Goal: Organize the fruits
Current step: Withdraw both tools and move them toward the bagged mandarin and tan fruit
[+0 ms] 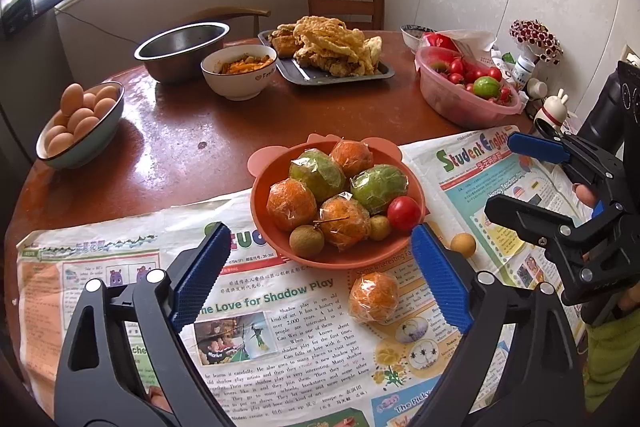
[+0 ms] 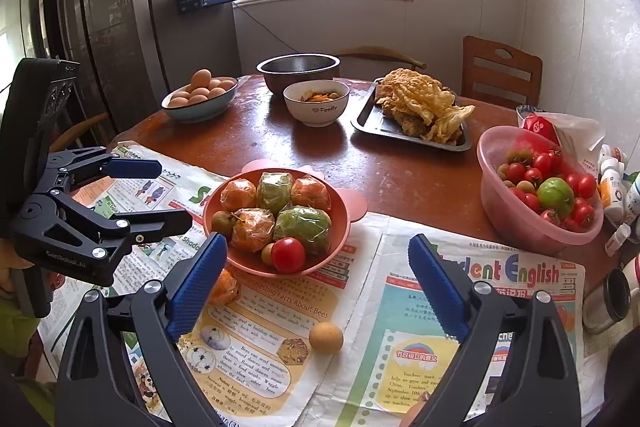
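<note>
An orange-pink bowl [image 1: 280,251] [image 2: 216,239] on newspaper holds wrapped oranges, two wrapped green fruits, longans and a red tomato [image 1: 404,213] [image 2: 288,255]. A wrapped orange [image 1: 374,297] [image 2: 226,287] and a loose longan [image 1: 463,245] [image 2: 326,337] lie on the newspaper beside the bowl. My left gripper [image 1: 320,275] is open and empty above the paper, just in front of the bowl. My right gripper [image 2: 316,279] is open and empty, above the longan. Each gripper shows in the other's view, the right [image 1: 532,179] and the left [image 2: 160,195].
A pink basin [image 1: 452,103] [image 2: 516,223] of small tomatoes and a green fruit stands at the right. A bowl of eggs [image 1: 96,143] [image 2: 192,111], a steel bowl [image 1: 180,63], a white bowl [image 2: 316,115] and a tray of fried food [image 2: 372,125] stand further back. Bottles [image 2: 612,187] crowd the right edge.
</note>
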The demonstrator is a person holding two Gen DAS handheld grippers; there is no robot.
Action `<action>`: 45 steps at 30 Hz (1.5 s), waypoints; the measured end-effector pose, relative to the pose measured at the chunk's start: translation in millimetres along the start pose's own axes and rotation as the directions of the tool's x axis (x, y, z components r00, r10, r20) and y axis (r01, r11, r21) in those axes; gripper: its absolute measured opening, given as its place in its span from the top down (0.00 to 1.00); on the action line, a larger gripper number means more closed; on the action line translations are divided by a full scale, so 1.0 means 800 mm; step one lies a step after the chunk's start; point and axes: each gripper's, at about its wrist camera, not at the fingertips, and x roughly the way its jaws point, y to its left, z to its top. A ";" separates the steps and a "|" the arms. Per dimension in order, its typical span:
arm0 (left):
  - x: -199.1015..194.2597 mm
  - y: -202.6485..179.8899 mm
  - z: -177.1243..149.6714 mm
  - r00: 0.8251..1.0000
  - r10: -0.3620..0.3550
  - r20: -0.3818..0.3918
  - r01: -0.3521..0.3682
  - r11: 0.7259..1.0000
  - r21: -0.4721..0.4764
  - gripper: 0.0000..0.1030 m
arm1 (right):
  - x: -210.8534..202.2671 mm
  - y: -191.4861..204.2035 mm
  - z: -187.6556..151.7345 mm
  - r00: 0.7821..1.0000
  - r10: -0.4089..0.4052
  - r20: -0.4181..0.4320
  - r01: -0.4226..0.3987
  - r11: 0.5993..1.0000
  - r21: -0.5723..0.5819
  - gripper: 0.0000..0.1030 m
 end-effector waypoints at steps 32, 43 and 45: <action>-0.009 -0.035 -0.038 1.000 0.008 -0.019 -0.007 0.999 0.036 0.10 | -0.032 -0.010 -0.051 0.999 -0.043 -0.022 0.043 0.999 0.000 0.08; 0.013 -0.038 -0.061 0.998 0.013 -0.065 -0.011 1.000 0.027 0.10 | -0.010 -0.009 -0.075 0.995 -0.061 -0.082 0.059 0.998 -0.021 0.08; 0.018 -0.038 -0.063 0.997 0.015 -0.074 -0.013 1.000 0.021 0.10 | -0.002 -0.008 -0.081 0.993 -0.059 -0.104 0.056 0.998 -0.028 0.09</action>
